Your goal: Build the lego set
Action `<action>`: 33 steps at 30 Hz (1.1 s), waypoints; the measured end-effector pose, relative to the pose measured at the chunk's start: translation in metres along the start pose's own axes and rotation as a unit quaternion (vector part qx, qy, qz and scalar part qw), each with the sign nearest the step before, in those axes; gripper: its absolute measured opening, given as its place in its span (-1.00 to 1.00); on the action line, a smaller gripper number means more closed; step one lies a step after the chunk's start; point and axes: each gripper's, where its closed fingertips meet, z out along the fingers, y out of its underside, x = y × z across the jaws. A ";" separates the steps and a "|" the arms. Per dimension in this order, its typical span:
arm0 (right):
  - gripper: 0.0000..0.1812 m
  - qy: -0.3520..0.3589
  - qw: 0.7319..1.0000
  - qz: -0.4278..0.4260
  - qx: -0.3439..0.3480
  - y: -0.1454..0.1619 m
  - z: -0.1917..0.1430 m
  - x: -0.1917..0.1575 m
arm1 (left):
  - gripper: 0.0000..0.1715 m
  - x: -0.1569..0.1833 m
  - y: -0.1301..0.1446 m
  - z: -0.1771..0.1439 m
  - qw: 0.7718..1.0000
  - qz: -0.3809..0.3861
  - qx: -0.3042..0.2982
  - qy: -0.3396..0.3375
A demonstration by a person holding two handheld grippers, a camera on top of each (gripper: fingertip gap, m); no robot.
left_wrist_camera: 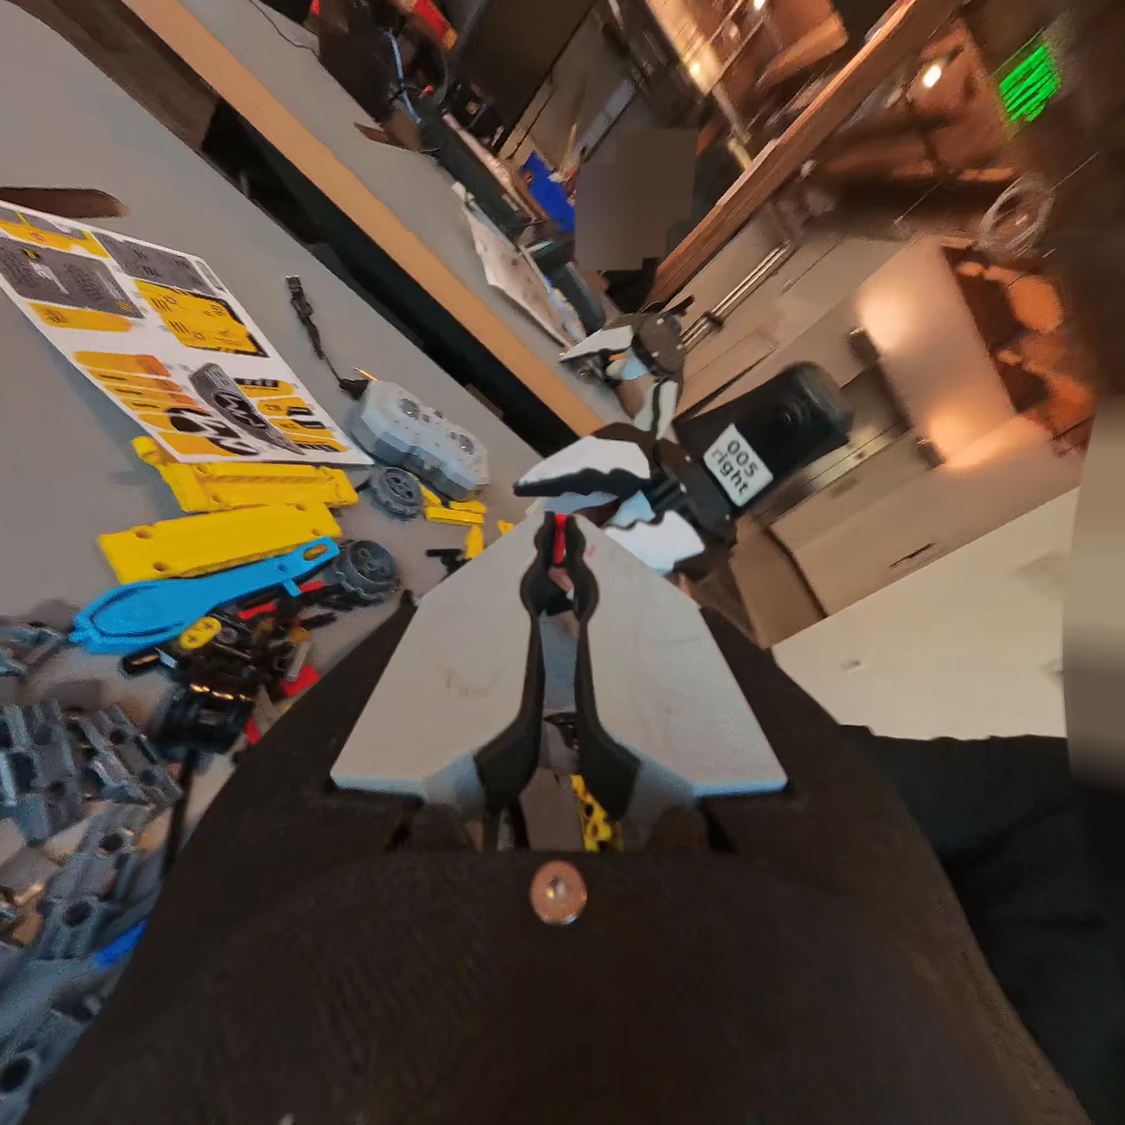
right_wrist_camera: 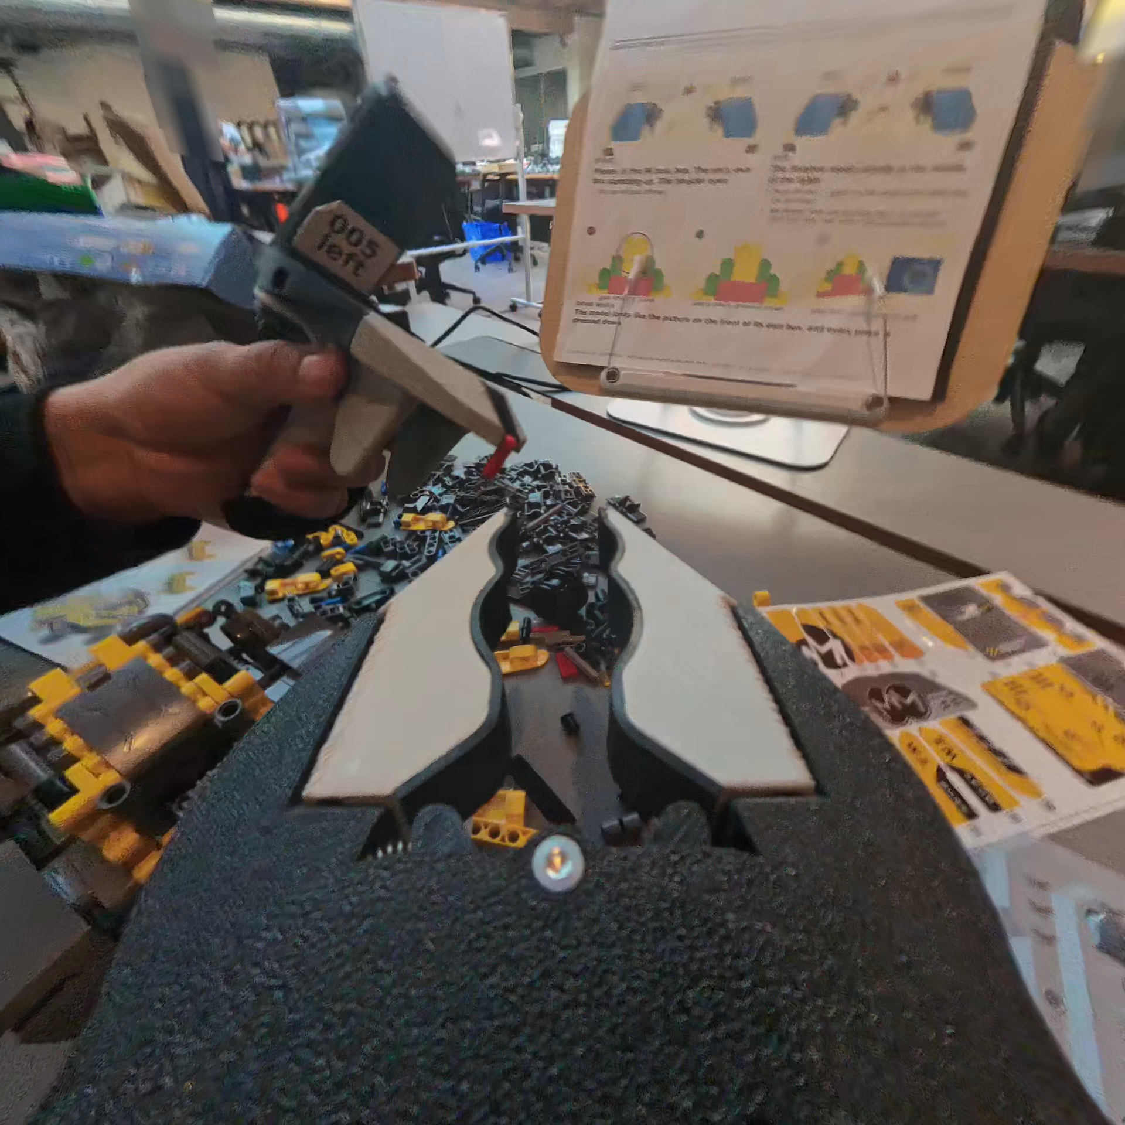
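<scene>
— Right, what has your left gripper [left_wrist_camera: 559, 536] got?
— Its fingers are pinched shut on 1 small red pin [right_wrist_camera: 498, 455], held above the pile of black pieces [right_wrist_camera: 548, 529].
— And your right gripper [right_wrist_camera: 553, 529]?
— Fingers apart, holding nothing, over that pile; sticker sheet [right_wrist_camera: 949, 688] beside it, instruction stand [right_wrist_camera: 785, 207] beyond.

Rough, matt black plastic on the right gripper [right_wrist_camera: 553, 536] body, shiny metal screw [right_wrist_camera: 557, 864] at its base. Glossy paper sticker sheet [right_wrist_camera: 949, 688] just right of it; small red plastic pin [right_wrist_camera: 498, 456] ahead.
</scene>
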 end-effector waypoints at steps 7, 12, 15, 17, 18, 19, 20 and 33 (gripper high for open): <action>-0.63 0.096 0.956 -0.270 -0.056 0.001 0.017 -0.032 | -1.00 0.008 0.009 -0.012 0.999 -0.028 0.009 0.024; -0.76 0.085 0.961 -0.261 -0.038 -0.004 0.018 -0.041 | -1.00 0.001 0.004 -0.011 0.999 -0.034 0.024 0.019; -0.79 0.105 0.965 -0.239 -0.034 -0.007 0.017 -0.034 | -1.00 -0.001 0.004 -0.006 0.999 -0.036 0.031 0.018; -0.81 0.110 0.967 -0.227 -0.031 -0.008 0.017 -0.031 | -1.00 -0.001 0.004 -0.004 0.998 -0.040 0.037 0.019; -0.83 0.114 0.968 -0.222 -0.029 -0.008 0.016 -0.030 | -1.00 -0.001 0.004 -0.004 0.998 -0.044 0.039 0.022; -0.82 0.118 0.968 -0.220 -0.029 -0.009 0.016 -0.029 | -1.00 0.000 0.003 -0.004 0.998 -0.048 0.044 0.027; -0.80 0.126 0.967 -0.220 -0.029 -0.009 0.015 -0.027 | -1.00 0.002 0.002 -0.003 0.997 -0.052 0.050 0.033; -0.95 0.161 0.965 -0.203 -0.026 -0.012 0.007 -0.015 | -1.00 0.012 0.000 0.004 0.999 -0.017 0.051 0.002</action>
